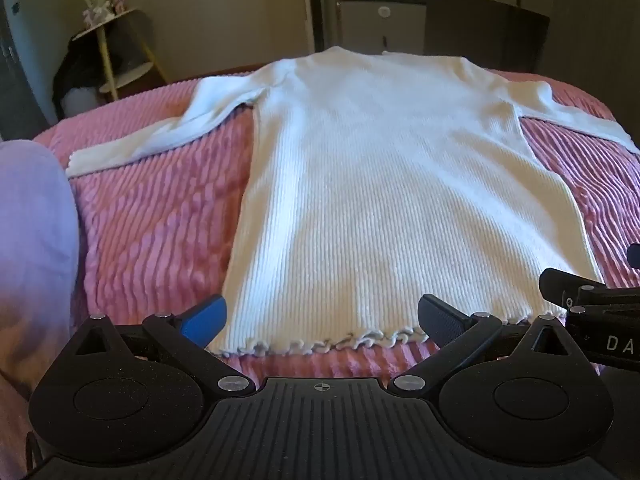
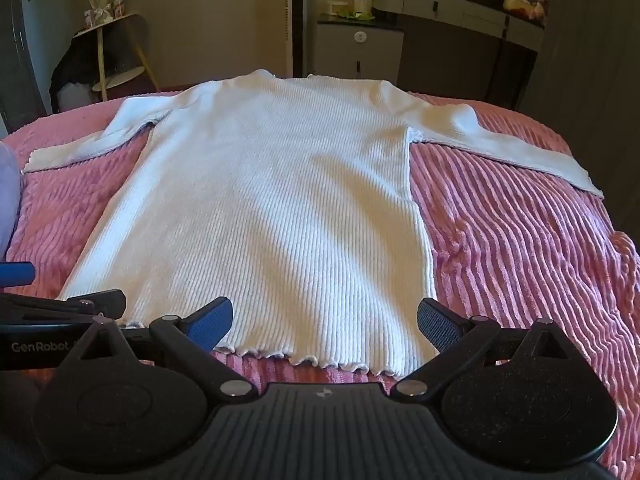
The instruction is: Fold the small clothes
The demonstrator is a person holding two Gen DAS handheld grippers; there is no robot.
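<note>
Left wrist view: white sweater point(image 1: 360, 184) lies flat, unfolded, across the pink bedspread point(image 1: 160, 220); left gripper point(image 1: 320, 316) and right gripper point(image 2: 324, 320) gape empty at its hem, folding all ahead.

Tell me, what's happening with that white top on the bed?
A person holds two grippers over a white top spread flat on a pink blanket, sleeves out to the sides. The left gripper and the right gripper are both open near its frilly bottom edge. Nothing is folded yet.
</note>
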